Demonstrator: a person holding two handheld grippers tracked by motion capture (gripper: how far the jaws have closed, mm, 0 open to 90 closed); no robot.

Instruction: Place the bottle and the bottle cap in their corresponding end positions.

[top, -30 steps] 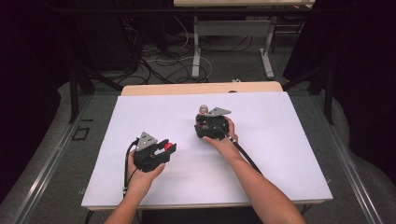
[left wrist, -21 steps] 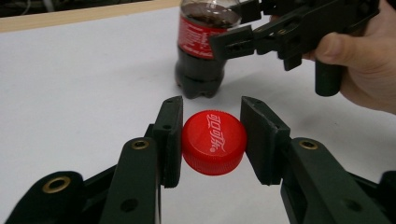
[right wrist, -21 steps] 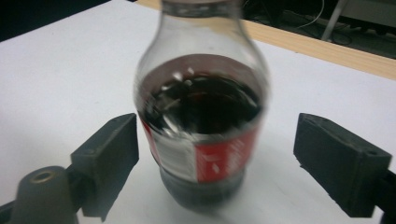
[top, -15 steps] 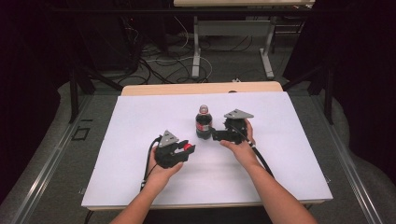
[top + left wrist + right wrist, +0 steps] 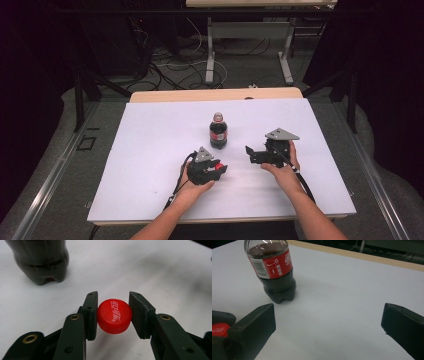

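Note:
A small cola bottle (image 5: 218,131) with a red label stands upright and uncapped on the white table (image 5: 145,150). Its red cap (image 5: 114,315) sits between the pads of my left gripper (image 5: 113,297), which is shut on it just above the table, in front of the bottle's base (image 5: 41,262). In the high view the left gripper (image 5: 221,168) is near and slightly left of the bottle. My right gripper (image 5: 249,154) is to the bottle's right, pointing left. Its jaws (image 5: 329,312) have just been opening and stand wide with nothing between them. The bottle (image 5: 274,272) lies ahead of them, apart.
A wooden table edge (image 5: 215,94) runs along the back of the white surface. Beyond it are desk legs and cables on the floor (image 5: 200,60). Cables trail from both grippers toward the near edge.
The right gripper let go of the bottle, opened wide and drew back to the right. The left gripper carried the cap rightward and down, close to the bottle's base.

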